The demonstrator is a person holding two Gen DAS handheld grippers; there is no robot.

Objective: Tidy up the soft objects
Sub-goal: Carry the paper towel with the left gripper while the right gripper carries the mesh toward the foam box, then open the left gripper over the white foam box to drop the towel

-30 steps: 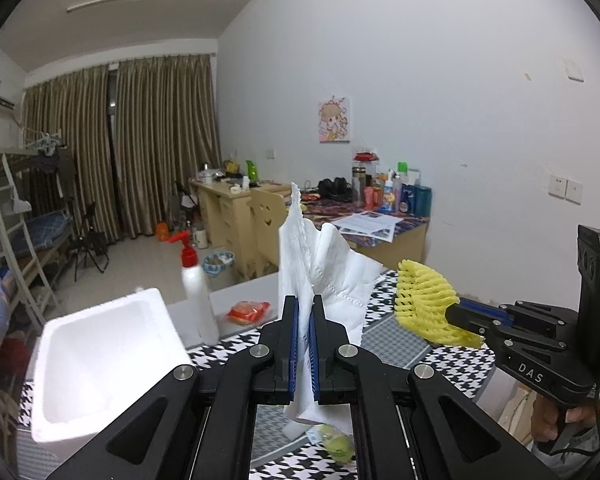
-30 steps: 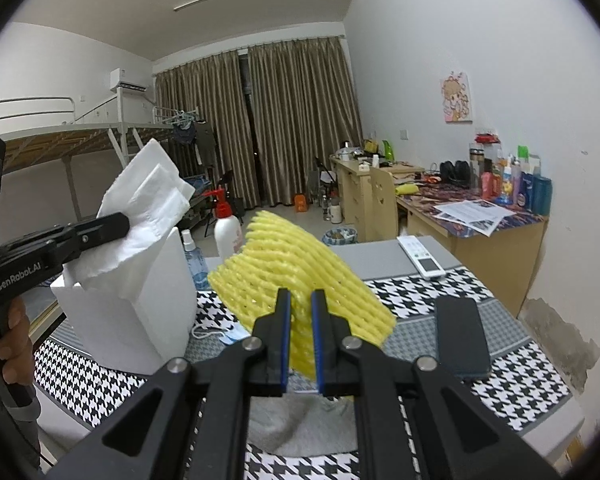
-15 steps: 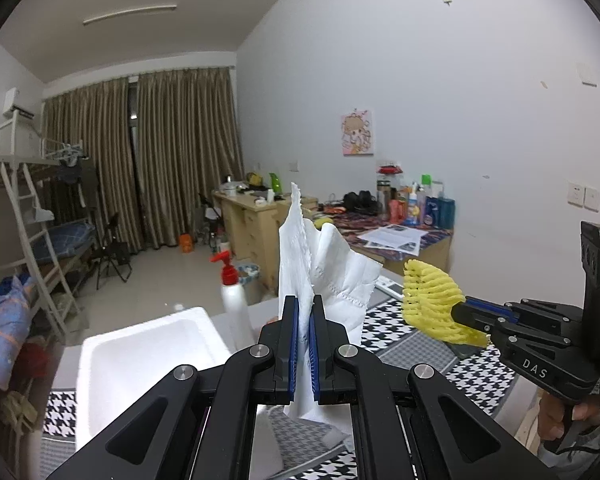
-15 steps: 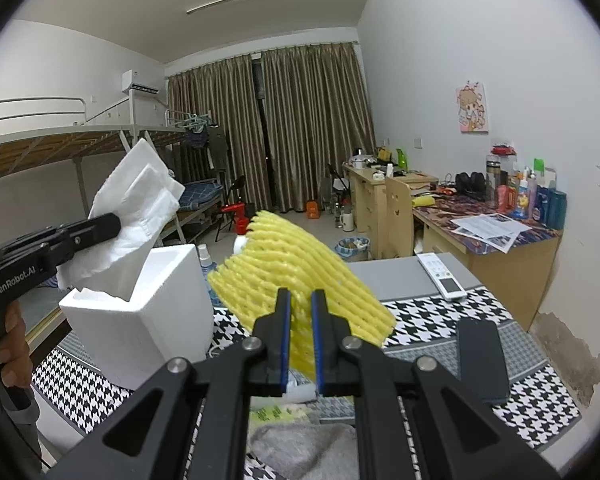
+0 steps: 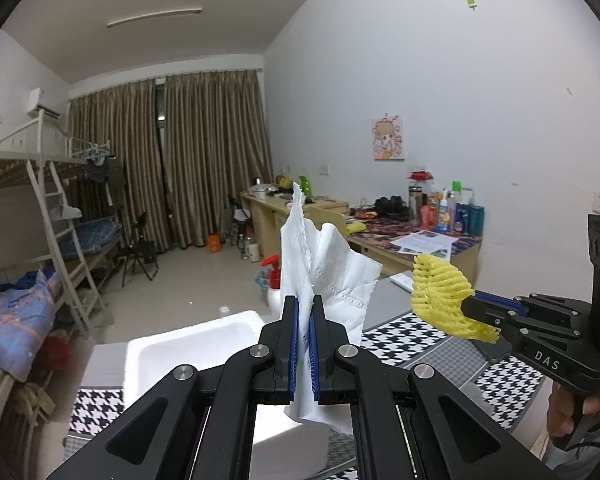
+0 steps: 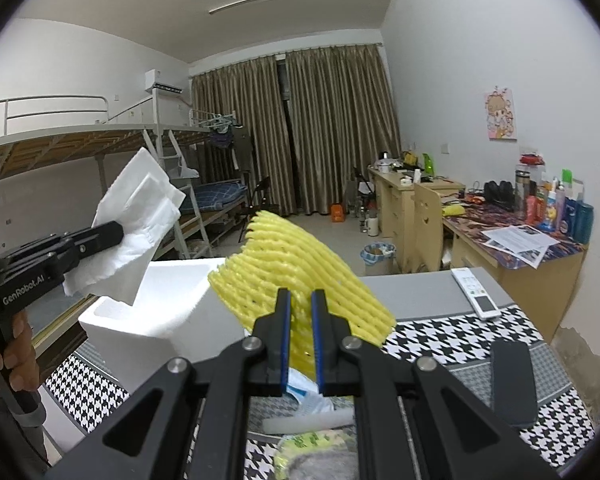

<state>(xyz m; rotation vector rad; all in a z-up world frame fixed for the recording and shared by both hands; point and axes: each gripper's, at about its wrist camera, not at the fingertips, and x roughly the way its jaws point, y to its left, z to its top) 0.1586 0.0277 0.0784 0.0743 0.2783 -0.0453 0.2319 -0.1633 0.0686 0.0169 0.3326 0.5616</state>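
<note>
Left hand-held gripper [image 6: 112,234] reads "GenRobot.AI"; right hand-held gripper [image 5: 466,305] reads "DAS".

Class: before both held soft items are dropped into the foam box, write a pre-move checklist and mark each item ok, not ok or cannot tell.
1. Left gripper clamped on white tissue: ok.
2. Right gripper clamped on yellow foam net: ok.
3. Foam box open on top: ok.
4. Tissue over the box opening: cannot tell.
5. Net over the opening: not ok, it sits beside the box.
6. Box interior has room: cannot tell.
</note>
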